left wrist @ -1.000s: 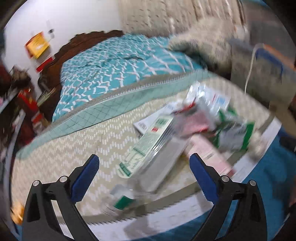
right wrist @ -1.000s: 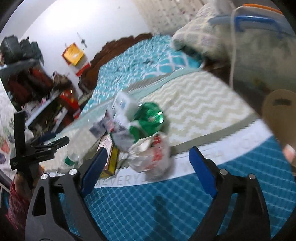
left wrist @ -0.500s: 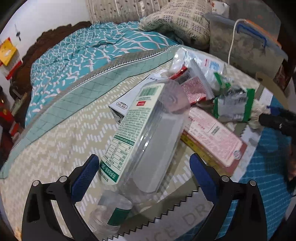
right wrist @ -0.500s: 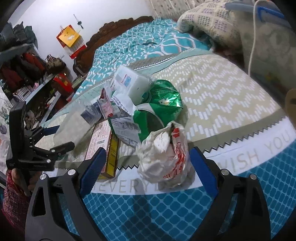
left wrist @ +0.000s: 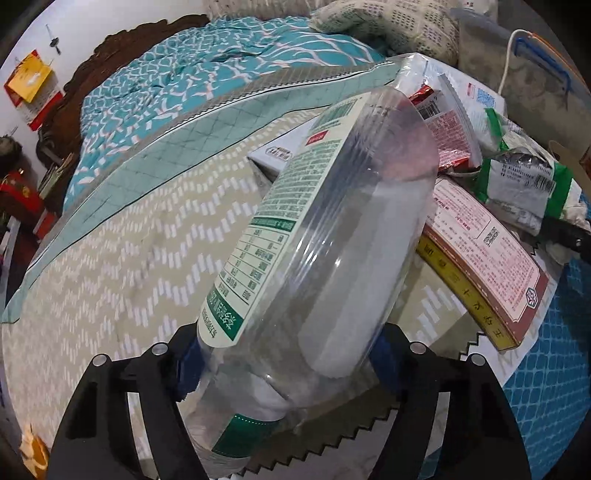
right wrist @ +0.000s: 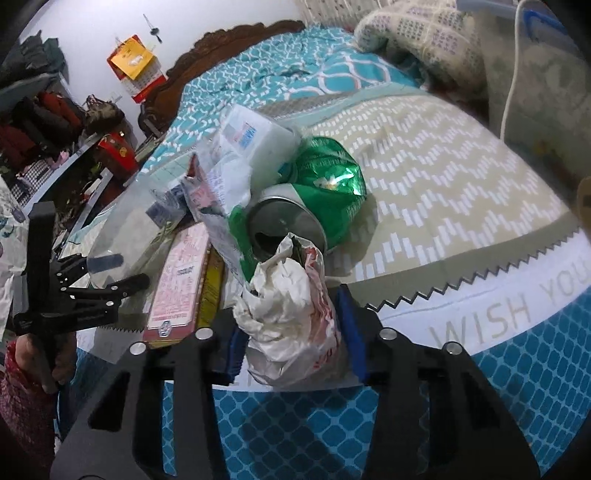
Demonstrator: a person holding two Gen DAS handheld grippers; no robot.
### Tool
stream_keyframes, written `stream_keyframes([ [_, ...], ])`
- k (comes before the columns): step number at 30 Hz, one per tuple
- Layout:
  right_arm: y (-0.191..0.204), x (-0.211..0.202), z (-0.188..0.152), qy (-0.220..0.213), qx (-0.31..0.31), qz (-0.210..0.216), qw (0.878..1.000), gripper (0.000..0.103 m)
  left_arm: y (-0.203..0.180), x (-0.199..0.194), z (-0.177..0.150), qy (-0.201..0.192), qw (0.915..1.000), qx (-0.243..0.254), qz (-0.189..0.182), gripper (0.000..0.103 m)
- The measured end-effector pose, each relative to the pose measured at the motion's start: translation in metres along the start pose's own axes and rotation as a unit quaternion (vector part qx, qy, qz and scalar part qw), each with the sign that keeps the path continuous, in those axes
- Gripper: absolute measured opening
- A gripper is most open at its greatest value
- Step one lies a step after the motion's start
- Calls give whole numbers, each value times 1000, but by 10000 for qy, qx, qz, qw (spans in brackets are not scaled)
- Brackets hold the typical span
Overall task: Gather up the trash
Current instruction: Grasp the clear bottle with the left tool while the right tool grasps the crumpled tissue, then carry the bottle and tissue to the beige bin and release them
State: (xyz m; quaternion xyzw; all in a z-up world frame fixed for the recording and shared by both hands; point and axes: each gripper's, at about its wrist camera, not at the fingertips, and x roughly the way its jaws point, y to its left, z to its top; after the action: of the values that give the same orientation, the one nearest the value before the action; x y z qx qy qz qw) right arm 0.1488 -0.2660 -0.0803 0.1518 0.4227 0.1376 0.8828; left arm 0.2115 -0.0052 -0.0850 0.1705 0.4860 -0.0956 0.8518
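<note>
A pile of trash lies on the bed. My left gripper [left wrist: 284, 354] is shut on a clear plastic bottle [left wrist: 325, 251] with a green and white label, lying neck toward me. My right gripper [right wrist: 291, 343] is shut on a crumpled white and red plastic bag [right wrist: 291, 314]. Behind the bag lie a crushed green can [right wrist: 314, 203] and white wrappers [right wrist: 229, 173]. A flat pink and yellow box [left wrist: 480, 258] lies right of the bottle and also shows in the right wrist view [right wrist: 184, 273]. The left gripper [right wrist: 88, 284] shows there at the far left.
The trash sits on a beige zigzag blanket [left wrist: 122, 258] over a teal quilt [left wrist: 221, 70]. A patterned pillow [left wrist: 388, 26] and a grey storage box [left wrist: 535, 66] stand at the back right. Cluttered shelves [right wrist: 44, 122] stand to the left of the bed.
Both grippers moved forward into the pile and closed: the left onto the clear bottle, the right onto the crumpled bag.
</note>
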Motion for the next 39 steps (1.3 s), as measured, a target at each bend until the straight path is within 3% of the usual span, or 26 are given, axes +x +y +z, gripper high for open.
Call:
stream_keyframes([
  [4,7,-16,-7,-203,-147,29,9997,42,1,-11,-14,-66,9999,-118,42,69],
  [7,11,-31,-15,-316,-210,121,9992,42,4,-26,-28,-146,9991,-367,-152,69],
  [14,16,-58,-46,-330,-290,323,9985,42,-16,-76,-64,-482,9901,-672,-1134,69],
  [19,3,-70,-63,-371,-67,398,9985,41,-59,-100,-63,-608,9824,-408,-1719,69],
  [22,-13,-83,-67,-526,145,387,9978,41,-90,-104,-50,-568,9755,-199,-2115,69],
  [29,-83,-127,-68,-1138,880,45,9896,41,-183,-96,1,-366,9672,514,-2461,69],
  [35,-174,-166,-69,-1609,1830,-463,9688,41,-277,-77,62,-99,9549,1158,-2732,69],
  [39,-229,-180,-66,-1691,2471,-700,9515,43,-338,-53,102,190,9500,1415,-2775,69],
])
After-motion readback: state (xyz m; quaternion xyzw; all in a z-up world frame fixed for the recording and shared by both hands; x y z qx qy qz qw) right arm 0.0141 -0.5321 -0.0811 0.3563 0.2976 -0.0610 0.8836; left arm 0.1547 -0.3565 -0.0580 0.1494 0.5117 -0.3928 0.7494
